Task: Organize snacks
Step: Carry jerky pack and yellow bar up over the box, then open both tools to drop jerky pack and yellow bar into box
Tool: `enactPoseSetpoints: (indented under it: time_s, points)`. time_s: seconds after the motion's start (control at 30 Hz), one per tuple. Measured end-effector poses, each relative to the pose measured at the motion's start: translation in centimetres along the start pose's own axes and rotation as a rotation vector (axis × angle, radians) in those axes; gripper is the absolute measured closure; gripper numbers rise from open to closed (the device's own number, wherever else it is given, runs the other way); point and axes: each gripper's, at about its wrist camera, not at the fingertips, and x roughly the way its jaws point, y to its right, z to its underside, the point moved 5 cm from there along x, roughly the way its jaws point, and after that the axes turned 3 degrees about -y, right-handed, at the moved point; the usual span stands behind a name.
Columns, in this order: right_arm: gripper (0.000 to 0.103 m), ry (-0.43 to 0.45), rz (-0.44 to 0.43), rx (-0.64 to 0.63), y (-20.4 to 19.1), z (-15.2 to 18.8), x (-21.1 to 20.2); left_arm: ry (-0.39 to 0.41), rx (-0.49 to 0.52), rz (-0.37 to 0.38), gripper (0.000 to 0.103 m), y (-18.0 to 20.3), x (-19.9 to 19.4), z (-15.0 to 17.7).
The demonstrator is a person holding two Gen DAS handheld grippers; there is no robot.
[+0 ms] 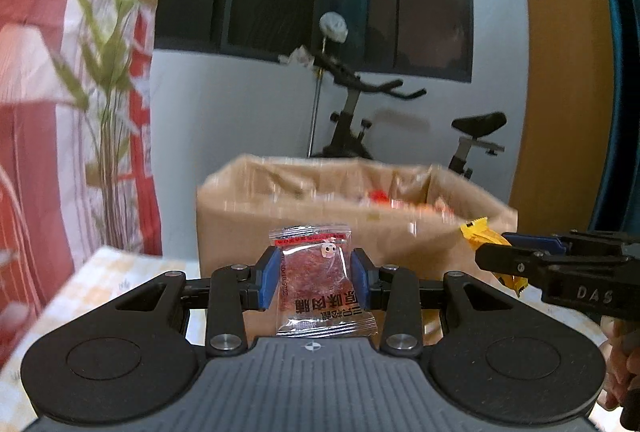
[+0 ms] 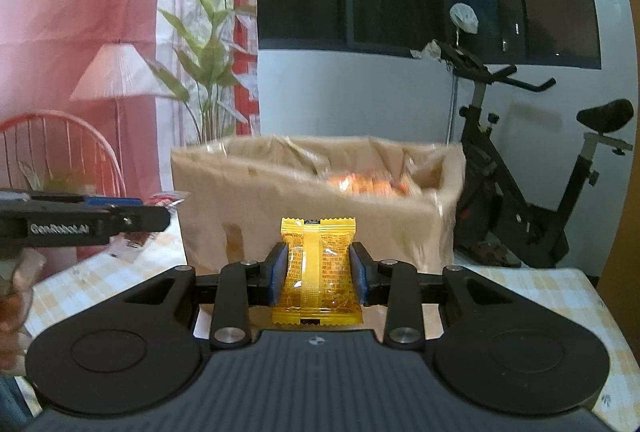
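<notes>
My left gripper [image 1: 314,280] is shut on a clear packet of red dried meat [image 1: 316,272], held upright between the blue pads. My right gripper [image 2: 319,274] is shut on a yellow snack packet [image 2: 318,268], also upright. Both hang above the table in front of an open cardboard box [image 1: 280,216] [image 2: 280,200], which holds orange and red snack packets [image 2: 368,186]. In the left wrist view the right gripper [image 1: 496,258] enters from the right with the yellow packet [image 1: 478,234]. In the right wrist view the left gripper [image 2: 160,218] enters from the left with its packet [image 2: 132,242].
The table wears a yellow-and-white checked cloth [image 2: 540,284]. An exercise bike [image 2: 520,192] stands behind the box on the right. A potted plant [image 2: 208,64], a floor lamp [image 2: 116,72] and a red wire chair [image 2: 60,148] are at the left by the curtain.
</notes>
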Motion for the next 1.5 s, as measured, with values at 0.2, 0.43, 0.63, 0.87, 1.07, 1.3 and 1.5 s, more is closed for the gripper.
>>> enactPoseSetpoints:
  time_s: [0.2, 0.43, 0.63, 0.87, 1.07, 1.3, 1.5]
  points:
    - [0.068, 0.059, -0.048, -0.007, -0.4, -5.4, 1.1, 0.050, -0.012, 0.021, 0.063, -0.5, 2.1, -4.8]
    - [0.068, -0.031, -0.040, -0.038, 0.6, -9.2, 6.5, 0.021, -0.024, 0.015, 0.063, -1.2, 5.9, -7.6]
    - [0.068, -0.116, -0.027, -0.002, 2.1, -9.3, 10.2, -0.031, -0.016, 0.007, 0.063, -1.3, 9.2, -8.0]
    - [0.068, -0.179, -0.003, 0.036, 3.4, -8.8, 13.1, -0.101, -0.017, 0.031, 0.062, -1.6, 12.4, -7.5]
    - [0.067, -0.211, 0.009, 0.032, 4.2, -8.3, 13.7, -0.140, -0.020, 0.033, 0.057, -2.0, 13.3, -7.0]
    - [0.064, -0.223, 0.041, 0.046, 5.0, -8.4, 13.6, -0.159, -0.022, 0.001, 0.042, -2.7, 13.1, -7.2]
    - [0.042, -0.229, 0.078, 0.047, 5.3, -8.7, 12.9, -0.157, -0.009, -0.007, 0.023, -2.5, 11.8, -7.9]
